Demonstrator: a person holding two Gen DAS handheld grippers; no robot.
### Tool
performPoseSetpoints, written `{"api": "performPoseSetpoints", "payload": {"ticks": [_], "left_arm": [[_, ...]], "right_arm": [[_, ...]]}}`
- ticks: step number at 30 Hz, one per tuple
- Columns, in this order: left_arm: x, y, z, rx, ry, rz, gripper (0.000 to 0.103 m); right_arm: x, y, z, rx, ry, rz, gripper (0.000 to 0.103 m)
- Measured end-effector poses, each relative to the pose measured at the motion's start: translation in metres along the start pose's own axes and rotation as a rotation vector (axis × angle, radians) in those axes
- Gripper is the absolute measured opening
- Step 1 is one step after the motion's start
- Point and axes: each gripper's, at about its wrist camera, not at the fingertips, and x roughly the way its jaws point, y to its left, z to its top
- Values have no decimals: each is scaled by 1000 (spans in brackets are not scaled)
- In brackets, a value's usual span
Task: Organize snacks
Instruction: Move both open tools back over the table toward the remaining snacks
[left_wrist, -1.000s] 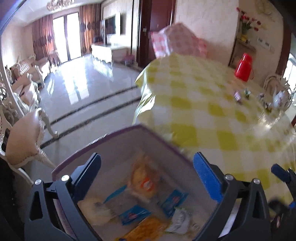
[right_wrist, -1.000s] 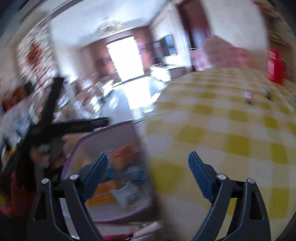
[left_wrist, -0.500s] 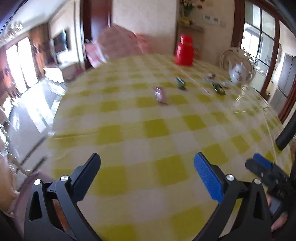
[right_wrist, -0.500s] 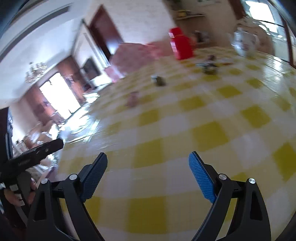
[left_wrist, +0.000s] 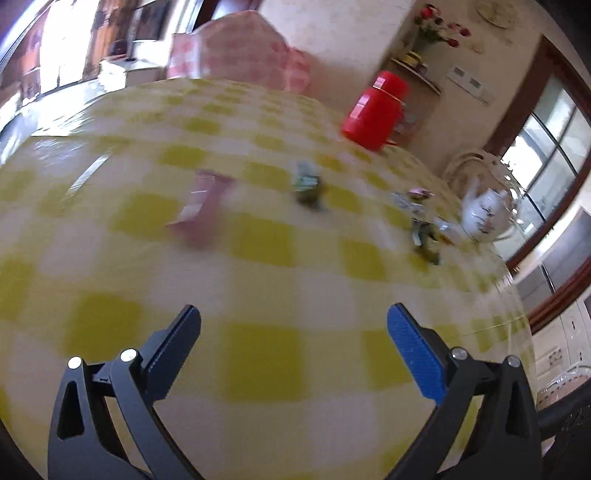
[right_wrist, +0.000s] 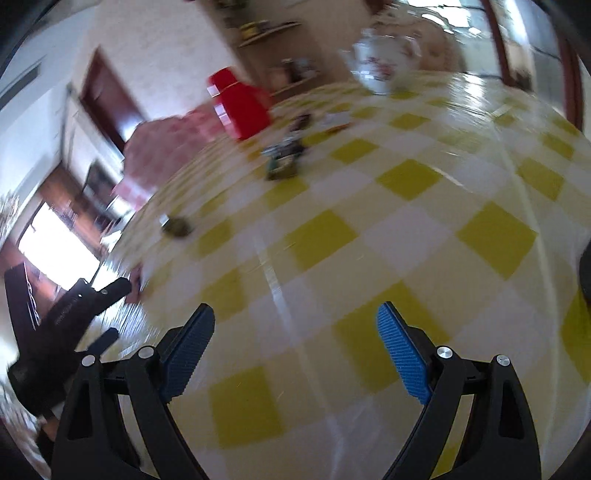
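Snack packets (left_wrist: 201, 206) lie scattered mid-frame on the table (left_wrist: 258, 354), well ahead of you.
They look light and crinkly; pinch one flat across an edge, both grippers' (left_wrist: 293, 328) (right_wrist: 295, 328) jaws spread and empty.

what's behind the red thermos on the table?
In the left wrist view, behind the red thermos there is a cream wall with a small shelf holding a vase of red flowers. Whatever sits directly behind the thermos body is covered.
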Motion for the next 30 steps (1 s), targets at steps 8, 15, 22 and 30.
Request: {"api": "performPoseSetpoints", "payload": {"ticks": [8, 15, 22, 30], "left_arm": [[58, -84, 17, 139, -47, -40, 101], [76, -92, 18, 188, -22, -146, 101], [82, -89, 19, 171, 23, -175, 101], [92, -76, 24, 87, 82, -180, 101]], "right_arm": [[33, -13, 42, -7, -35, -102, 87], [88, -15, 107, 4, -125, -187, 87], [160, -22, 192, 53, -192, -258, 87], [250, -10, 256, -31, -52, -311, 87]]}}
